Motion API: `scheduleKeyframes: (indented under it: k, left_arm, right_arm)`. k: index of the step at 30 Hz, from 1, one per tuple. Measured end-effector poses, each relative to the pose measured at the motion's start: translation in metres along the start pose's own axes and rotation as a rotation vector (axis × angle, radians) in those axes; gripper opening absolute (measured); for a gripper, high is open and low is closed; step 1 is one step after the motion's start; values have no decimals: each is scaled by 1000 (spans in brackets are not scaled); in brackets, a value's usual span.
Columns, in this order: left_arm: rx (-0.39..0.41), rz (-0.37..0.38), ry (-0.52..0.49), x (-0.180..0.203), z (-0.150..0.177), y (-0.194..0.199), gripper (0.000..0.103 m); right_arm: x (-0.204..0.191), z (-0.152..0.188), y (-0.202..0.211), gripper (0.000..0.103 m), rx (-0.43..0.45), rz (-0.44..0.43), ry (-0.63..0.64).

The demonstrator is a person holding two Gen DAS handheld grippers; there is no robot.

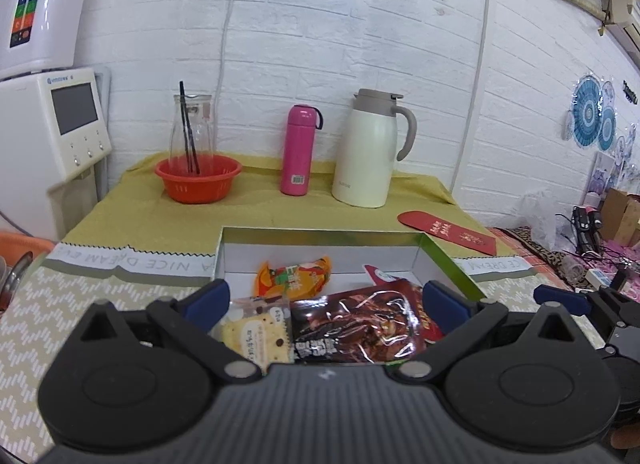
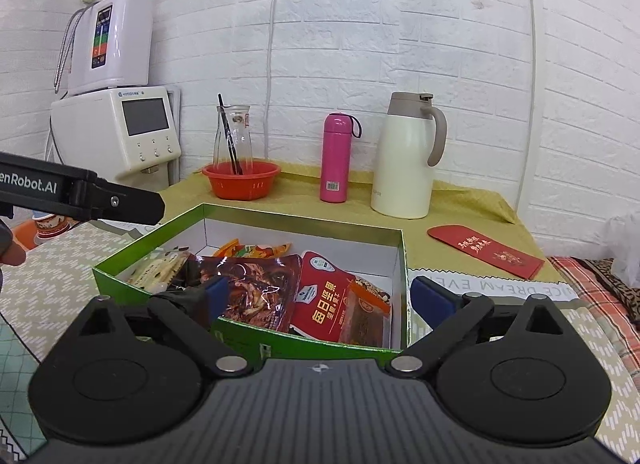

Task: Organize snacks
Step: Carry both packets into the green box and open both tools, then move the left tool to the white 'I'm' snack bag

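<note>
A green box with white inside sits on the table and holds several snack packs: an orange pack, a dark brown meat pack, a pale biscuit pack and a red nut pack. My left gripper is open and empty just above the packs. My right gripper is open and empty, its fingers either side of the box's near right corner. The left gripper's body shows at the left of the right wrist view.
At the back stand an orange basket with a glass carafe, a pink flask and a white thermos jug. A red envelope lies right of the box. White appliances stand at the left.
</note>
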State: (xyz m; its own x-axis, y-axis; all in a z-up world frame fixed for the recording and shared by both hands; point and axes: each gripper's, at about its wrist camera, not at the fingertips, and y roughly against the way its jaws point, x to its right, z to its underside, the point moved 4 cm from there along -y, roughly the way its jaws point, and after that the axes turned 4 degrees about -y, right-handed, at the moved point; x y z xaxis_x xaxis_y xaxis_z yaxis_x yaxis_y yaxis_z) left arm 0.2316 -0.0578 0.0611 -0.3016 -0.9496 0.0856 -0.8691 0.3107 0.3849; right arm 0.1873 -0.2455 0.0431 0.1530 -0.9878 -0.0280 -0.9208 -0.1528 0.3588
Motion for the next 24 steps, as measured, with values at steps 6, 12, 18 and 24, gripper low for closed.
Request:
scheduleKeyframes:
  k: [6,12,18,24]
  left_arm:
    - [-39,2,-9,7,24,29,102]
    - [-68,-3,18,0,71,57,102]
    - [-138,-13,110,-14,114,78,102]
    - [-176,-69,119,-29,133,91,102]
  right_arm:
    - [-1,15,36,103,-11,-17,-9]
    - [-5,49,57,103,-73,-65,-1]
    - [-14,48,46,103,-85,-54,-12]
    - [-29,48,27,91,-82,-27,110]
